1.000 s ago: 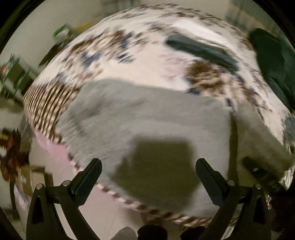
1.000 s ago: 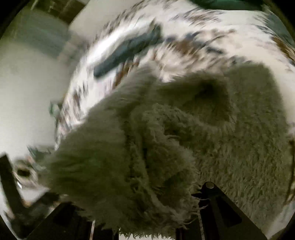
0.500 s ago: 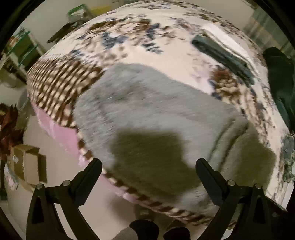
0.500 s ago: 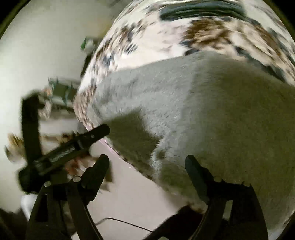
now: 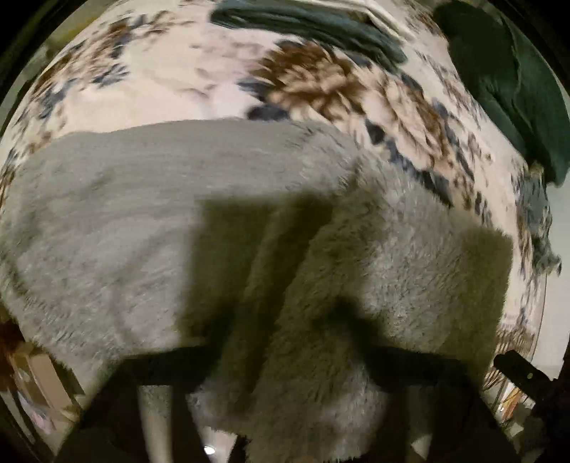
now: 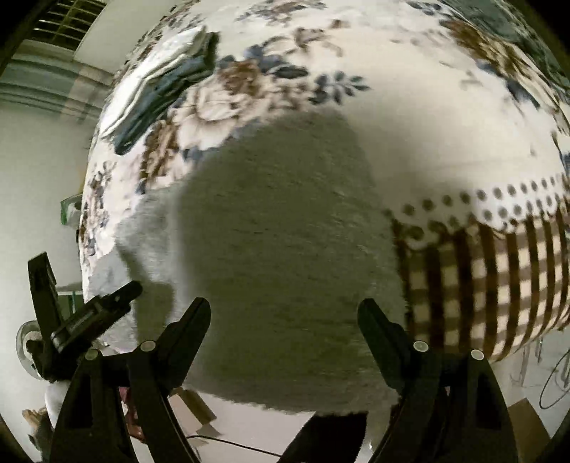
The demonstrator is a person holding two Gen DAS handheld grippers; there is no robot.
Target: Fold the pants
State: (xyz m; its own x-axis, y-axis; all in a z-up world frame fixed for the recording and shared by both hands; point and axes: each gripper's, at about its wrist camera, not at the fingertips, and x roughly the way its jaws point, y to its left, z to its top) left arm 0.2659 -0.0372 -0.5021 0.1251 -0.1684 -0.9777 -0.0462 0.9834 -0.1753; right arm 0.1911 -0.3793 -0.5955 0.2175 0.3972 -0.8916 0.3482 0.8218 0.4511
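Observation:
Fluffy grey pants (image 5: 171, 228) lie across the near edge of a floral bedspread (image 5: 171, 82). In the left wrist view my left gripper (image 5: 285, 370) is low against the pants, and thick grey pile covers its fingers; a bunched fold (image 5: 320, 349) lies between them. Whether the fingers are shut on the fold is hidden. In the right wrist view the pants (image 6: 285, 249) fill the middle. My right gripper (image 6: 285, 320) is open and empty just above their near edge. The left gripper also shows at the lower left of the right wrist view (image 6: 103, 306).
A folded dark teal garment (image 5: 313, 25) lies on the far side of the bed, also in the right wrist view (image 6: 164, 85). A dark green cloth (image 5: 513, 85) is heaped at the far right. The bedspread's checked border (image 6: 498, 277) hangs over the edge. Boxes stand on the floor (image 6: 192, 409).
My left gripper has dropped from open above the pants into the pile, which now covers its fingers. My right gripper let go of the bunched pants and has swung right, staying open.

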